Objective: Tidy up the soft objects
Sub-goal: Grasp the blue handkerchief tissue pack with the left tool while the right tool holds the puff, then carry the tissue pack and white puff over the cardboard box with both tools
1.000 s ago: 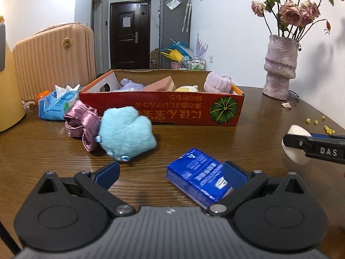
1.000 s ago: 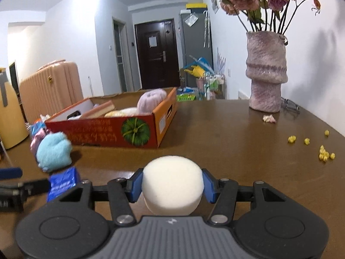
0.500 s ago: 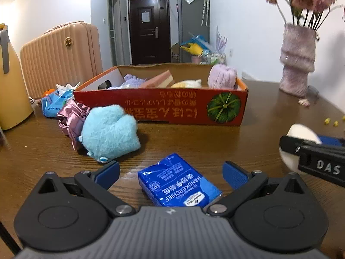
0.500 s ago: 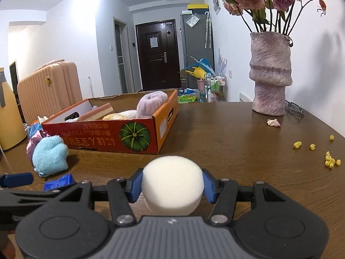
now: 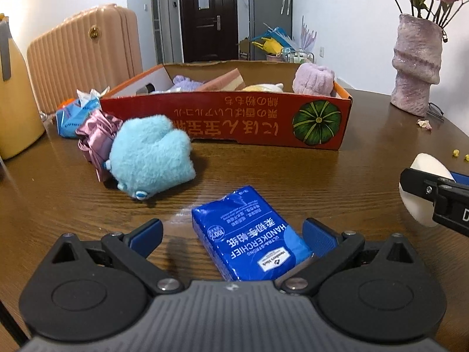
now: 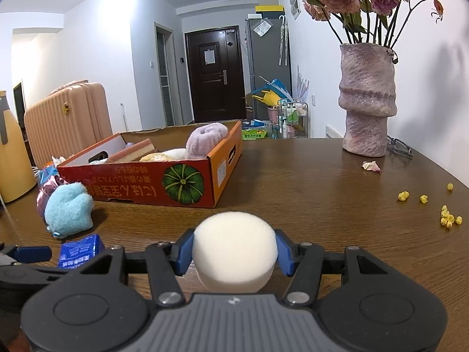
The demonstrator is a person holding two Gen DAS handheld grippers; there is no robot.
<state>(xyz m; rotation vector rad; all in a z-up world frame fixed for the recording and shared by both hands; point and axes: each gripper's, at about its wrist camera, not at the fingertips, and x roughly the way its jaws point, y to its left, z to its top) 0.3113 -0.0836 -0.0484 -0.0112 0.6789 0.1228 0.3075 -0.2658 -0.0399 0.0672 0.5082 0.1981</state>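
Observation:
My left gripper (image 5: 233,233) is open, its jaws on either side of a blue handkerchief pack (image 5: 249,233) that lies on the wooden table; the right pad is close to it. My right gripper (image 6: 234,253) is shut on a white round sponge (image 6: 234,249), held just above the table. The sponge also shows at the right edge of the left wrist view (image 5: 422,176). A red cardboard box (image 5: 263,120) behind holds several soft items. A fluffy light-blue plush (image 5: 149,158) and a pink satin cloth (image 5: 93,140) lie left of the pack.
A pink-grey vase (image 6: 368,102) with dried roses stands at the far right. Yellow crumbs (image 6: 448,220) are scattered on the right. A blue tissue bag (image 5: 73,114), a yellow jug (image 5: 14,94) and a peach suitcase (image 5: 82,55) are at the left.
My left gripper has moved right and forward, so the blue pack now lies between its open jaws. My right gripper has lifted slightly with the sponge still in it.

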